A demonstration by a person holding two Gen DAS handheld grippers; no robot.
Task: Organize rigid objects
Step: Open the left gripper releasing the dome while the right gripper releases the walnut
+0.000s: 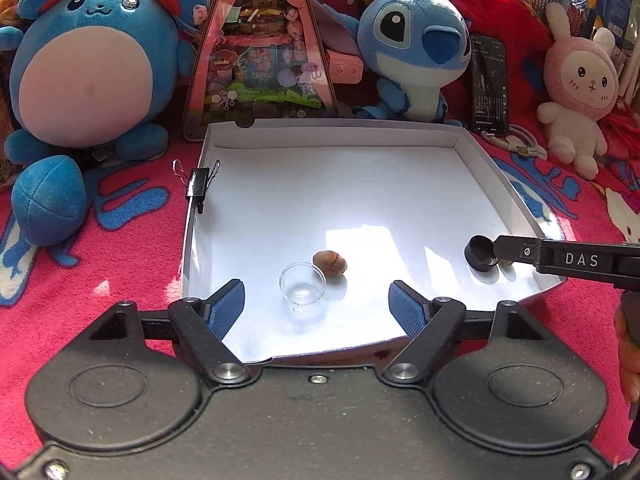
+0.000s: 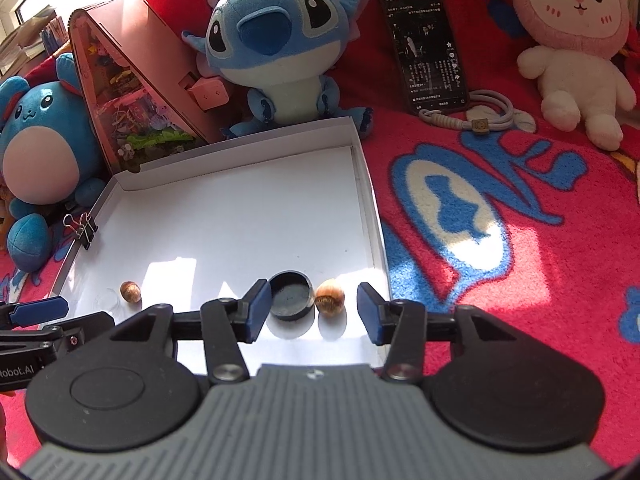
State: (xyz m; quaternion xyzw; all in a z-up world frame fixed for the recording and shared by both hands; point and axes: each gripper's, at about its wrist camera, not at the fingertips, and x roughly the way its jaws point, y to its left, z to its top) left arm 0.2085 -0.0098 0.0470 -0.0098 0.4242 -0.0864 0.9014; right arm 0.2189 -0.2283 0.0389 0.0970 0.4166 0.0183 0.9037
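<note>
A white shallow box (image 1: 332,125) lies on a red blanket. Near its front edge a small clear glass cup (image 1: 303,285) stands with a brown shell (image 1: 329,263) just behind it. My left gripper (image 1: 316,300) is open, its blue pads wide on either side of the cup and clear of it. Toward the box's right corner sit a black round cap (image 2: 290,295) and a second brown shell (image 2: 330,299). My right gripper (image 2: 314,307) is open around both, its left pad close beside the cap. From the left wrist view, one right finger (image 1: 520,251) reaches in beside the cap (image 1: 482,254).
A black binder clip (image 1: 199,185) grips the box's left wall. Behind the box stand a round blue plush (image 1: 86,68), a pink triangular display house (image 1: 260,48), a blue long-eared plush (image 1: 414,52), a phone (image 2: 430,46) with cable, and a pink rabbit plush (image 2: 572,40).
</note>
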